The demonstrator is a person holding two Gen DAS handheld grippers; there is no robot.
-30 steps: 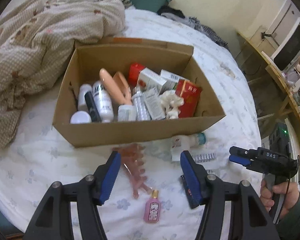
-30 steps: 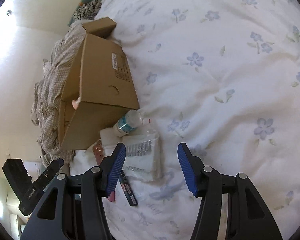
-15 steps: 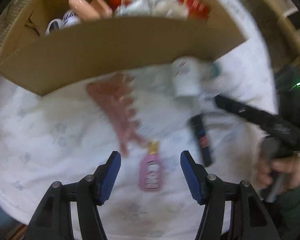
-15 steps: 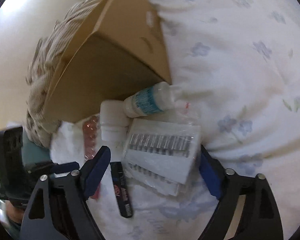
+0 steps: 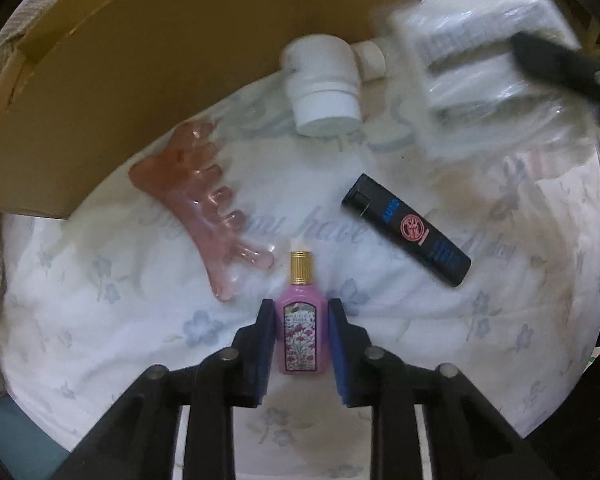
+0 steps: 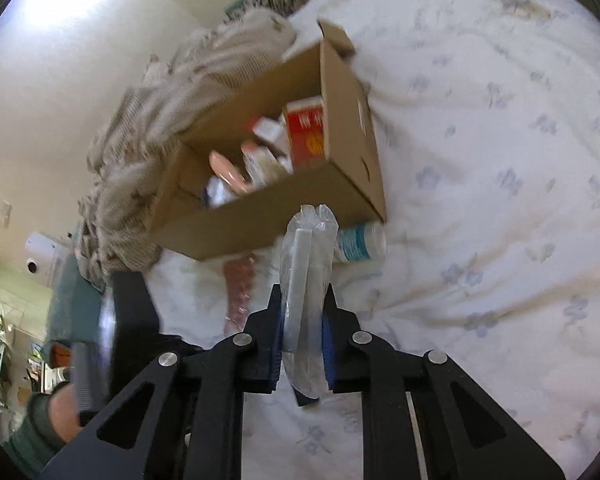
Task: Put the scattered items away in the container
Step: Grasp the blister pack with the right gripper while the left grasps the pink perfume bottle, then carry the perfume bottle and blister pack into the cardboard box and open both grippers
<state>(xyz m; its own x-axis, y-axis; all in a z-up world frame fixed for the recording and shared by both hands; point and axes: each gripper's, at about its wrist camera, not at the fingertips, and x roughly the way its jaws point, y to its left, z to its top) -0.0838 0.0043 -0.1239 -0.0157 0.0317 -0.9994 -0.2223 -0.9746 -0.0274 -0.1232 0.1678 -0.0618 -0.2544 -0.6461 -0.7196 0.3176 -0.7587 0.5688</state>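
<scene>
A small pink perfume bottle with a gold cap lies on the floral bedsheet, and my left gripper is shut on its sides. My right gripper is shut on a clear plastic pack of vials, held edge-on above the bed in front of the cardboard box. In the left wrist view that pack is blurred at the upper right, with a black finger across it. The box holds several bottles and cartons.
A pink toothed comb, a white jar and a black tube lie on the sheet by the box wall. A teal-labelled bottle rests against the box. A rumpled blanket lies behind it. A person's hand shows low left.
My left gripper dropped to the sheet and shut on the perfume bottle. My right gripper shut on the vial pack and lifted it off the bed.
</scene>
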